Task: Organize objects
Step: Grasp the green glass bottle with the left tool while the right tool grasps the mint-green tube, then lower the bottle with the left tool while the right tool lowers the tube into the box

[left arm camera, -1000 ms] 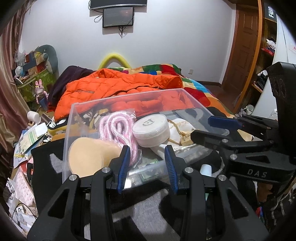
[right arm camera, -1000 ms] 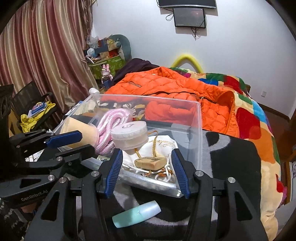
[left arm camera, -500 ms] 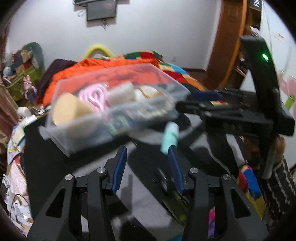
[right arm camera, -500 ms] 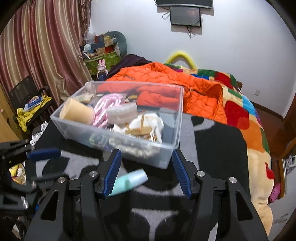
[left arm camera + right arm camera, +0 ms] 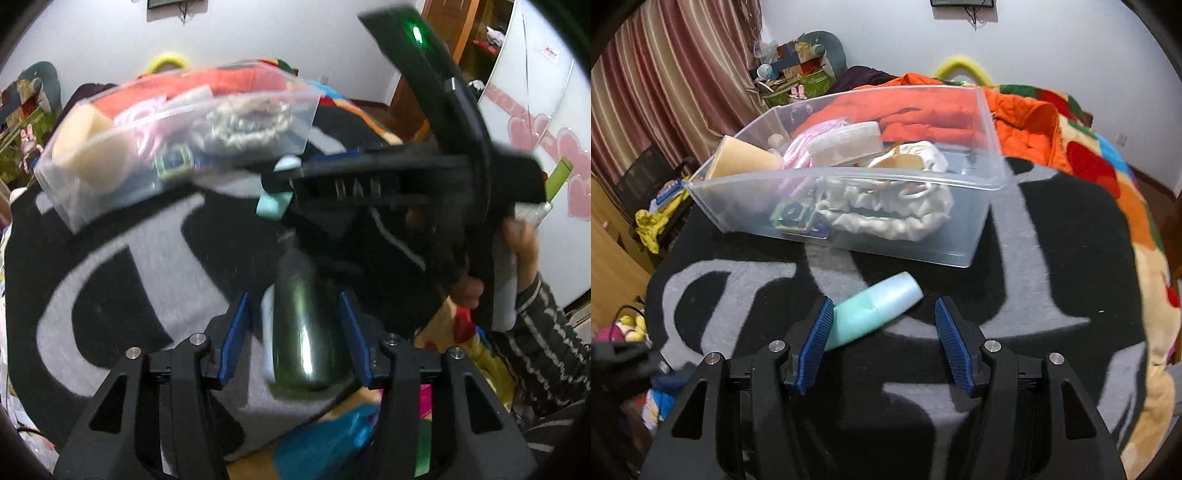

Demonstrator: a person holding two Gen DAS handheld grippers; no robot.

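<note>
- Left wrist view: left gripper (image 5: 295,338) spread wide astride a dark green bottle (image 5: 304,325) (blurred) — gripping nothing.
- Right gripper (image 5: 884,345) agape — teal tube (image 5: 877,314) between its fingers, ungrasped, near the clear bin (image 5: 960,181).

Clear glossy plastic bin (image 5: 979,236); fuzzy cloth blanket (image 5: 1052,277); glossy dark bottle (image 5: 303,325)

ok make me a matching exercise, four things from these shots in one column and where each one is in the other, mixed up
Things:
1. teal tube
2. dark green bottle
3. clear plastic bin
4. orange jacket

Places:
A. behind the bin, on the bed
B. between the open fingers of the left claw
C. just ahead of the open right claw, beside its left finger
D. on the black and grey blanket, holding mixed items

Pairs: 1-C, 2-B, 3-D, 4-A
</note>
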